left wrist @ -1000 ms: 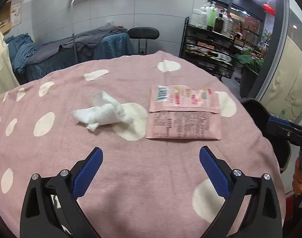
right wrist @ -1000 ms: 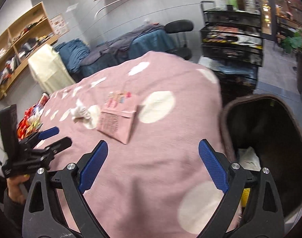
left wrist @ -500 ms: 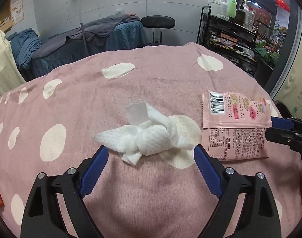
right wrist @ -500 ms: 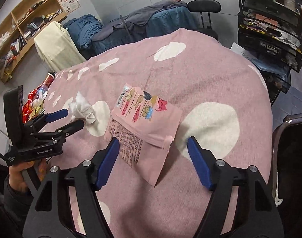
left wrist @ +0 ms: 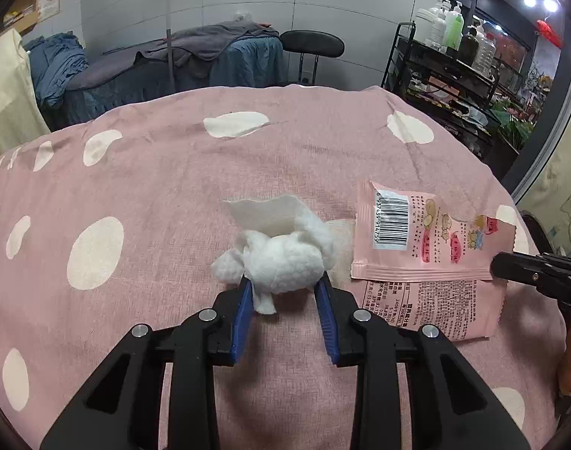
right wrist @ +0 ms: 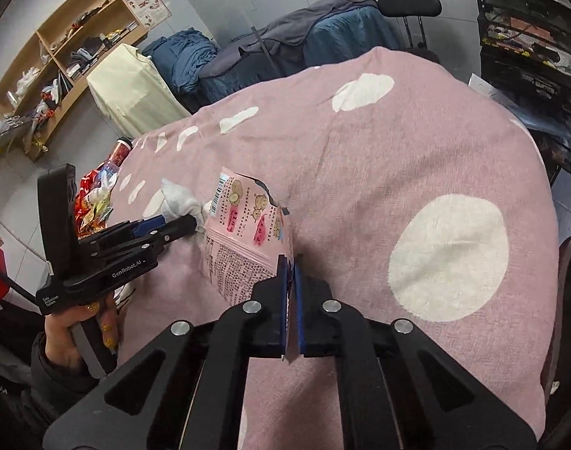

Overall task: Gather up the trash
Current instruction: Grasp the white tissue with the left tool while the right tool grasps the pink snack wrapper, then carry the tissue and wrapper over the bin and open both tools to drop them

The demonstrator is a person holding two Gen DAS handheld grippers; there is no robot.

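A crumpled white tissue (left wrist: 285, 255) lies on the pink spotted cloth, and my left gripper (left wrist: 285, 285) is shut on it, a blue pad on each side. It also shows in the right wrist view (right wrist: 180, 202). To its right lie two pink snack wrappers (left wrist: 424, 240). My right gripper (right wrist: 289, 266) is shut on the right edge of the upper pink wrapper (right wrist: 248, 221), which stands lifted and bent. The lower wrapper (left wrist: 431, 303) lies flat beneath it. My right gripper's black tip (left wrist: 510, 266) shows in the left wrist view.
The pink cloth with cream spots (left wrist: 154, 195) covers a round table. A dark bin rim (right wrist: 570, 262) stands at the table's right edge. Bottles and snack packets (right wrist: 101, 195) sit at the left. A black rack (left wrist: 454, 86) and a stool (left wrist: 311, 45) stand behind.
Both grippers moved forward and closed: the left onto the tissue, the right onto the edge of the upper pink wrapper, which has lifted off the cloth.
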